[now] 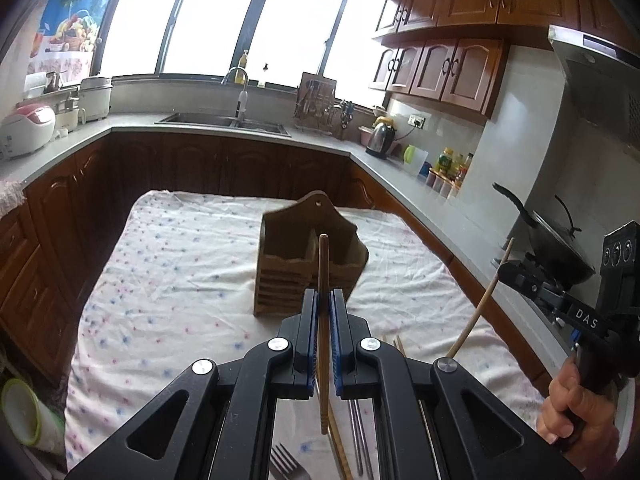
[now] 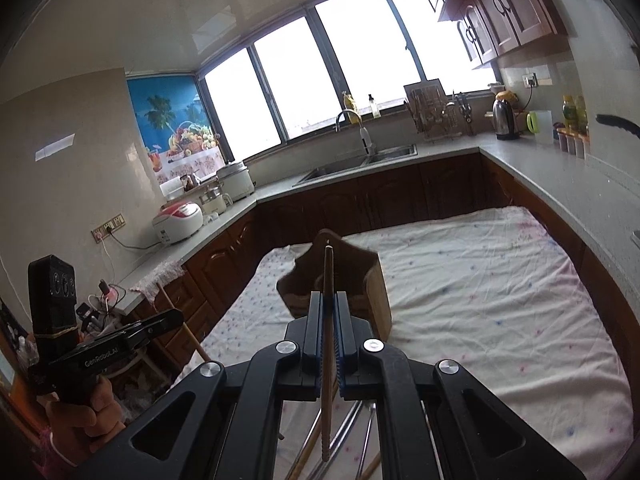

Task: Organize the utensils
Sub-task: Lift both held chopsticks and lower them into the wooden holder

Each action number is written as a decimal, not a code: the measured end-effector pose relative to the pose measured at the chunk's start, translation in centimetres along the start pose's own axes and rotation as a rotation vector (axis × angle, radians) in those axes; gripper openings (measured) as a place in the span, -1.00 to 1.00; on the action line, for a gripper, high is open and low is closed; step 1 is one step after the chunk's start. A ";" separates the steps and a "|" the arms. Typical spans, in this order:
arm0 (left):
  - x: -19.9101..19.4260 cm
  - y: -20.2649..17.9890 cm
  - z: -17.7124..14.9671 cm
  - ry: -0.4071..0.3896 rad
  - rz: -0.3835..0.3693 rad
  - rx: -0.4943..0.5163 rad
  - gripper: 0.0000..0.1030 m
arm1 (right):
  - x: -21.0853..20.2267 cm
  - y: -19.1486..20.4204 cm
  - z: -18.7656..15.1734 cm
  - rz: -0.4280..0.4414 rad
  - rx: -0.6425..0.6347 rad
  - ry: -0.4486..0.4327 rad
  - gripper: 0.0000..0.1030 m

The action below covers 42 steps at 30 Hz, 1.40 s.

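A wooden utensil holder (image 1: 308, 256) with compartments stands on the cloth-covered table (image 1: 180, 264); it also shows in the right wrist view (image 2: 352, 280). My left gripper (image 1: 323, 300) is shut on a wooden chopstick (image 1: 323, 264), held upright in the air in front of the holder. My right gripper (image 2: 329, 304) is shut on another wooden chopstick (image 2: 329, 276), also raised near the holder. The right gripper's chopstick (image 1: 480, 304) shows at the right of the left wrist view. A fork (image 1: 286, 462), metal chopsticks (image 1: 358, 436) and more wooden chopsticks (image 1: 340, 456) lie on the cloth below.
Kitchen counters surround the table, with a sink (image 1: 228, 122), dish rack (image 1: 316, 108), kettle (image 1: 380, 140), rice cookers (image 1: 24, 130) and a wok (image 1: 556, 248) on the stove at right. A green-rimmed bin (image 1: 24, 416) sits low left.
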<state>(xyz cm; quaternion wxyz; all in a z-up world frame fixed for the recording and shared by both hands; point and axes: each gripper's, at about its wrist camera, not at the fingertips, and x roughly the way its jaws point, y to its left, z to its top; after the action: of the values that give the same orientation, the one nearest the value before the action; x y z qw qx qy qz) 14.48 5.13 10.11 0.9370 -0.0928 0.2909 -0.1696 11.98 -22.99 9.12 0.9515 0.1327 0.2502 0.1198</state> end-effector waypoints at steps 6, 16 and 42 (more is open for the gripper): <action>0.5 0.3 2.1 -0.047 0.007 0.006 -0.92 | 1.1 -0.2 2.9 -0.001 -0.006 -0.048 -0.91; 1.7 1.4 6.5 -0.147 0.020 0.027 -0.92 | 3.9 -0.8 8.1 -0.013 -0.007 -0.133 -0.91; 20.0 4.8 9.0 -0.144 0.085 -0.038 -0.92 | 15.7 -4.1 8.1 -0.051 0.029 -0.111 -0.91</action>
<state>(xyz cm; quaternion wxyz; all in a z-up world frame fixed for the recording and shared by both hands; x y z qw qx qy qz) 36.36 2.80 5.87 0.9599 -0.1101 0.2296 -0.1172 30.02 -23.75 7.67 0.9646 0.1466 0.2022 0.0842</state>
